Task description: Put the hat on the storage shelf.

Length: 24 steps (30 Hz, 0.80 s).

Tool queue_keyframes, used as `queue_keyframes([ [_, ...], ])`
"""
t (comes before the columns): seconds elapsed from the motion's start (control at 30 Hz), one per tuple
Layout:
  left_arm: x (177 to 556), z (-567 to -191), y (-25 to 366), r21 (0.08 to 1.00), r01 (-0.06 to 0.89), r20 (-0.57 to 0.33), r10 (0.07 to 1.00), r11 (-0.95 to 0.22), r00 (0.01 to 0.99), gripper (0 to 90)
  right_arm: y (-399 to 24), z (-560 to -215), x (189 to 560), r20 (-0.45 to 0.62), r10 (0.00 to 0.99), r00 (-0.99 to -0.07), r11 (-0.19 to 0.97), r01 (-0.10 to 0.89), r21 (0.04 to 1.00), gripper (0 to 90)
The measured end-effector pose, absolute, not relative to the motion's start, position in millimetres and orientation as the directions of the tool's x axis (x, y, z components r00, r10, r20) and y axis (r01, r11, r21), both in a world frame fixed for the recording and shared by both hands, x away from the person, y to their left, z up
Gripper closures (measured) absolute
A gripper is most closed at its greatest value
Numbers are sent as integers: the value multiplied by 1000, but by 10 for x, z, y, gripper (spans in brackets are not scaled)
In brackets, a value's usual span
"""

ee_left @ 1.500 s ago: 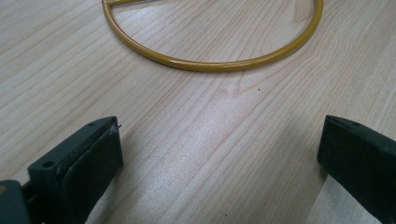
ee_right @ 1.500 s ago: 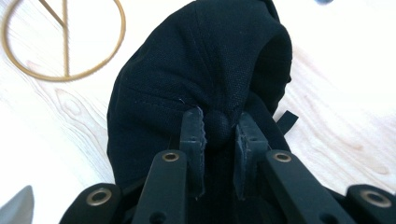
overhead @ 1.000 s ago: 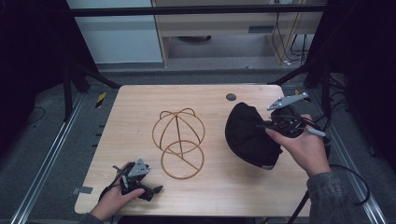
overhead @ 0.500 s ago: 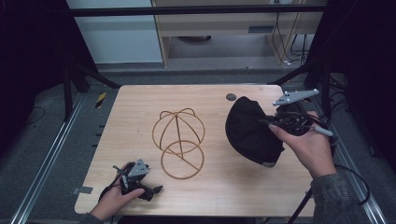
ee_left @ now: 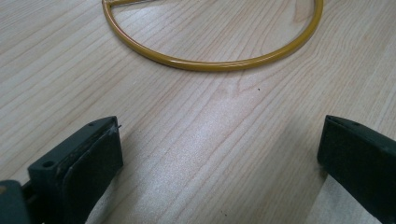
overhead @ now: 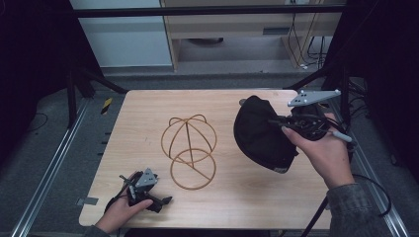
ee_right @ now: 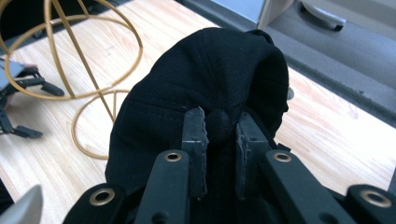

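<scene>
We take this for a lab or test room set up for recording. A pale wooden table (overhead: 148, 113) stands alone on grey carpet (overhead: 44, 148), framed by dark metal rails (overhead: 54, 163) and black slanted struts (overhead: 99, 79). Behind it we see a plain light cabinet (overhead: 123, 44) and a wooden shelf unit (overhead: 222, 29) with loose cables (overhead: 301, 44) hanging at the right. The edges of the room lie in darkness.
</scene>
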State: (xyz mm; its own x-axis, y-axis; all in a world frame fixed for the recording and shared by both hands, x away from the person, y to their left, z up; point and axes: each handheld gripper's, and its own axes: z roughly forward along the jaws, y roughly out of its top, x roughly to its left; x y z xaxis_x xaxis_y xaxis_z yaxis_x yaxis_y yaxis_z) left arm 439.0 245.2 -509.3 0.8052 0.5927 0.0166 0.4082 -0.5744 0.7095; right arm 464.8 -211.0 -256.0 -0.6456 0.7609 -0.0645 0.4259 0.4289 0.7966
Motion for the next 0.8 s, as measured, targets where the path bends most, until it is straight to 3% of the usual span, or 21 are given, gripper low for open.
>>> queue_keyframes([
  [0.8,4391,-5093,2452,709,408,16,592,-575,805,0,-1835,-2206,4519,-95,724,-683,420,327,846,776],
])
